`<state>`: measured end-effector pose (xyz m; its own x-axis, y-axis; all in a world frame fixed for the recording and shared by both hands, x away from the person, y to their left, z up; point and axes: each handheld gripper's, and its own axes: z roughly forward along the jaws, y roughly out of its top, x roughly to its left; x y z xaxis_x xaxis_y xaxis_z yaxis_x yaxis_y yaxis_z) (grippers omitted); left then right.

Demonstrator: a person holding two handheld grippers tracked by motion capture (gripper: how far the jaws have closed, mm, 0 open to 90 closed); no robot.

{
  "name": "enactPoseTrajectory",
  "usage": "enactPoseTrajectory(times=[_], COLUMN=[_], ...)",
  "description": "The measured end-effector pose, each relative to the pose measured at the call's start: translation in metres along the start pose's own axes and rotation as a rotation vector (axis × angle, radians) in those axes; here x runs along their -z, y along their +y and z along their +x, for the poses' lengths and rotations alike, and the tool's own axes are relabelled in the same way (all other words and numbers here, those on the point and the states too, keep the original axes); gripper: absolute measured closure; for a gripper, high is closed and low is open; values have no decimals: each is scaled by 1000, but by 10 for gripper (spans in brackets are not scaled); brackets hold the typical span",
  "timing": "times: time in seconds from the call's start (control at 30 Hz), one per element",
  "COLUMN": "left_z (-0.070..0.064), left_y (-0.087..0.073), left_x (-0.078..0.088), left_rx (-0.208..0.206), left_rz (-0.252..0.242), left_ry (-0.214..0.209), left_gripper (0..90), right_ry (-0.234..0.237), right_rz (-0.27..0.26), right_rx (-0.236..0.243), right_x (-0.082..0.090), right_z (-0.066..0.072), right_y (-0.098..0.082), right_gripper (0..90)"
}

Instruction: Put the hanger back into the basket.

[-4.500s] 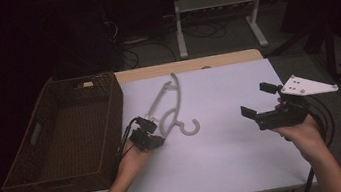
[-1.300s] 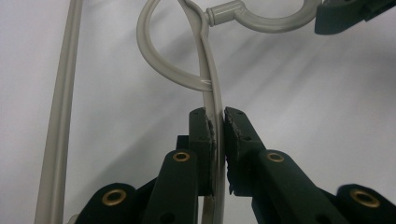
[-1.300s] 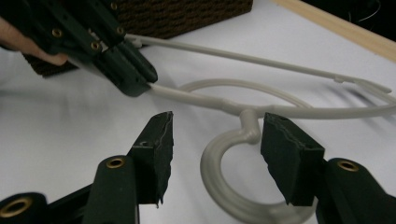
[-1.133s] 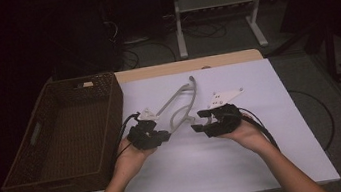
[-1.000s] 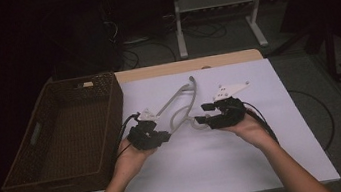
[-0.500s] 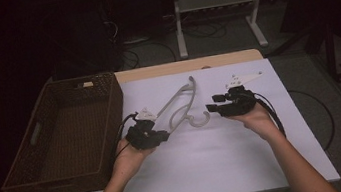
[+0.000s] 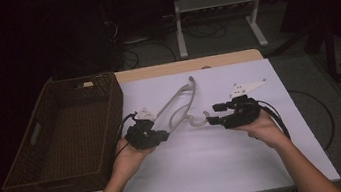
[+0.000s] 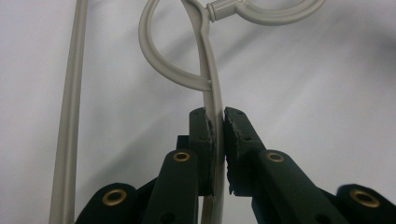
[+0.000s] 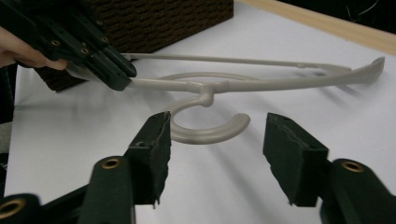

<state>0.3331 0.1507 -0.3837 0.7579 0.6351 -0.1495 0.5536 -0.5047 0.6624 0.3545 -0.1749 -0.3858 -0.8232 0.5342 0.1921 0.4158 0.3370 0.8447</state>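
The pale plastic hanger lies on the white table just right of the brown wicker basket, its hook turned toward the right. The left hand-held gripper is clamped tight on the near end of one hanger arm, the jaws pinching the thin bar between their pads. The right hand-held gripper sits just right of the hook; its jaws have just been opening and stand about half apart, the hook ahead of them and untouched.
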Motion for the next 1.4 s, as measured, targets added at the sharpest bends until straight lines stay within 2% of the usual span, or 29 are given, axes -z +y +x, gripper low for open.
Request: enactPoseTrajectory(times=[0.2, 0.37, 0.43, 0.53, 0.57, 0.77, 0.9, 0.97, 1.03, 1.07, 1.1, 1.13, 1.17, 1.2, 1.27, 1.33, 1.4], left_z=[0, 0, 0, 0, 0, 2, 2, 3, 2, 3, 3, 2, 2, 1, 1, 1, 1], left_y=[0, 0, 0, 0, 0, 0, -1, -2, -3, -4, -5, -6, -6, -5, -5, -5, -5], left_x=[0, 0, 0, 0, 0, -1, -3, -5, -8, -8, -10, -11, -12, -12, -13, -14, -12], left_rx=[0, 1, 0, 2, 2, -1, 15, 2, 8, -2, -8, 18, 14, -9, -14, -2, -9], left_rz=[-1, -1, -1, -2, -1, 4, -3, 14, 15, 28, 39, 24, 24, 43, 51, 42, 50], left_ry=[-3, -3, -4, -6, -3, -15, -34, -36, -39, -37, -48, -64, -68, -58, -55, -59, -61], left_gripper=[826, 826, 826, 826, 826, 824, 823, 822, 821, 821, 820, 821, 821, 821, 821, 822, 822], right_ry=[12, 38, 34, 19, 24, 28, 37, 46, 59, 62, 50, 25, 33, 35, 33, 33, 40], right_rz=[11, 22, 39, 46, 43, 46, 27, 21, 8, 3, -4, -37, -38, -39, -32, -29, -38], right_rx=[-4, -4, 6, 15, 13, 9, 4, -1, -5, -10, -4, 10, -2, -3, 1, 3, 6], right_x=[-15, -31, -36, -42, -43, -43, -41, -40, -40, -39, -38, -34, -33, -33, -33, -34, -32], right_z=[3, 4, 6, 7, 7, 6, 6, 6, 5, 5, 5, 4, 2, 1, 2, 3, 3], right_y=[1, 1, 1, 0, 0, 0, 2, 4, 6, 8, 8, 9, 10, 10, 10, 10, 11], right_gripper=[157, 136, 150, 257, 266, 273, 277, 281, 288, 316, 606, 604, 605, 606, 605, 600, 567])
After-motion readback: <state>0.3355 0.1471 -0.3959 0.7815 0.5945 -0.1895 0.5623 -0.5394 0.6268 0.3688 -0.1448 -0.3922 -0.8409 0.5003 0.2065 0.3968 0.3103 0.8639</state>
